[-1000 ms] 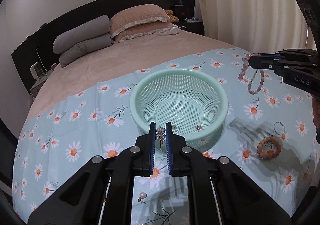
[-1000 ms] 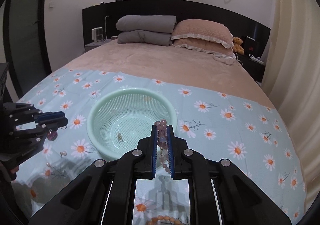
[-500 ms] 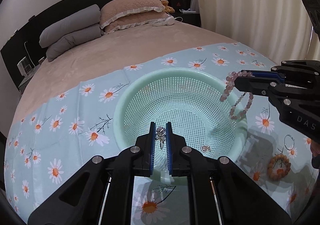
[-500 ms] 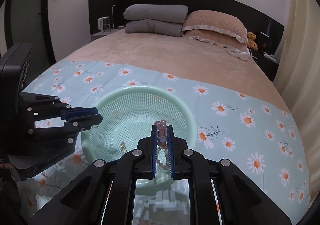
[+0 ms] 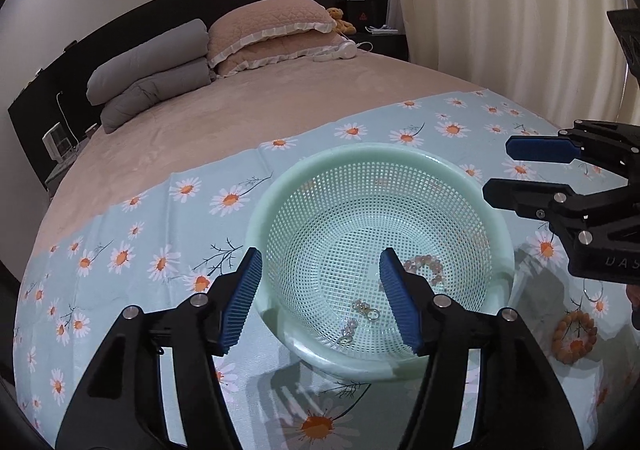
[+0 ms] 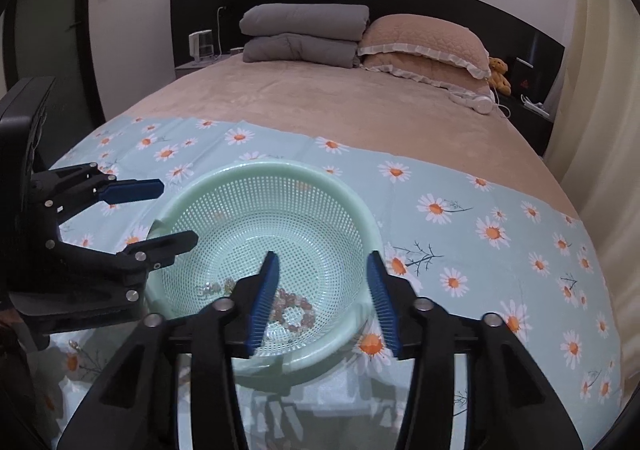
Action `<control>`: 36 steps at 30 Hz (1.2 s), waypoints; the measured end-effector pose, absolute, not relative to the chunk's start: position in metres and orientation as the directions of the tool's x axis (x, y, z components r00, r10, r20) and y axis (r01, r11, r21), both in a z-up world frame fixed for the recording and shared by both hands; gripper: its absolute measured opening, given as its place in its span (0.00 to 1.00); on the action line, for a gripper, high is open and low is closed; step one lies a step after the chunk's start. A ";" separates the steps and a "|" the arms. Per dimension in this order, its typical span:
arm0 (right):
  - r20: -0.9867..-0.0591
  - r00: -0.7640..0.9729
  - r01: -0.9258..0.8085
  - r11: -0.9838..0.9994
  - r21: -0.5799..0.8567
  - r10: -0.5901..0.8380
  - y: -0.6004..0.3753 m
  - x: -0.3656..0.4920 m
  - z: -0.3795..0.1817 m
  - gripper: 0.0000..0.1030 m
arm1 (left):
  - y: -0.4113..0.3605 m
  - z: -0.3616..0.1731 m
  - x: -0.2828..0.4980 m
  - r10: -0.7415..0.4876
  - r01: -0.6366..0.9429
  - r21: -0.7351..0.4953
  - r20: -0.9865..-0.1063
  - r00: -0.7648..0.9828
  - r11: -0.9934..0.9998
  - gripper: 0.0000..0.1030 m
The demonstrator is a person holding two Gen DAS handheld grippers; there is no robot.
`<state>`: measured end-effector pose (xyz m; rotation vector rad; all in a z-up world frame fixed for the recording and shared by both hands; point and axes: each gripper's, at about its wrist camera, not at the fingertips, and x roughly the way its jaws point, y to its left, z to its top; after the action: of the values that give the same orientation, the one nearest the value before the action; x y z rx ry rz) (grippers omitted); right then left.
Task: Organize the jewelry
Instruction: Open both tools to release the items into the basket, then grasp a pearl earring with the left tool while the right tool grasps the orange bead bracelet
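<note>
A mint green mesh basket (image 5: pixel 400 160) stands on the daisy cloth; it also shows in the right wrist view (image 6: pixel 276 174). In it lie a pink bead bracelet (image 5: pixel 426 265) (image 6: pixel 296 308) and small silver pieces (image 5: pixel 362 312) (image 6: pixel 212 288). My left gripper (image 5: pixel 320 296) is open and empty over the basket's near left rim. My right gripper (image 6: pixel 324 296) is open and empty over the basket's right side; it shows at the right of the left wrist view (image 5: pixel 516 168). An orange bead bracelet (image 5: pixel 574 336) lies on the cloth right of the basket.
A thin silver ring (image 5: pixel 592 290) lies on the cloth near the orange bracelet. A pearl piece (image 6: pixel 74 346) lies left of the basket under the left gripper. The daisy cloth (image 5: pixel 132 250) covers the bed's foot. Pillows (image 5: pixel 264 30) lie far back.
Both grippers have opened. The silver piece dropped from the left gripper and the pink bracelet from the right gripper; both now lie in the basket.
</note>
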<state>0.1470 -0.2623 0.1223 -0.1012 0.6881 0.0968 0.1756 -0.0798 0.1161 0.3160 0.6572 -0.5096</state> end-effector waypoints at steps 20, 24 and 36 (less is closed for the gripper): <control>-0.635 0.772 -0.097 0.990 -0.100 0.011 -0.259 0.080 0.143 0.51 | -0.011 0.137 0.108 -0.249 0.465 0.192 -0.639 0.728 0.864 0.62; -0.634 0.773 -0.074 0.992 -0.102 -0.008 -0.265 0.061 0.145 0.51 | -0.001 0.130 0.096 -0.240 0.459 0.188 -0.651 0.720 0.868 0.62; -0.676 0.731 0.022 0.993 -0.114 -0.094 -0.291 0.010 0.101 0.51 | 0.011 0.081 0.068 -0.266 0.485 0.146 -0.685 0.678 0.862 0.62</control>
<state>0.0097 -0.2910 0.1014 -0.1008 0.7494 -0.0636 0.0678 0.0106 0.0806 0.3307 0.7091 -0.4304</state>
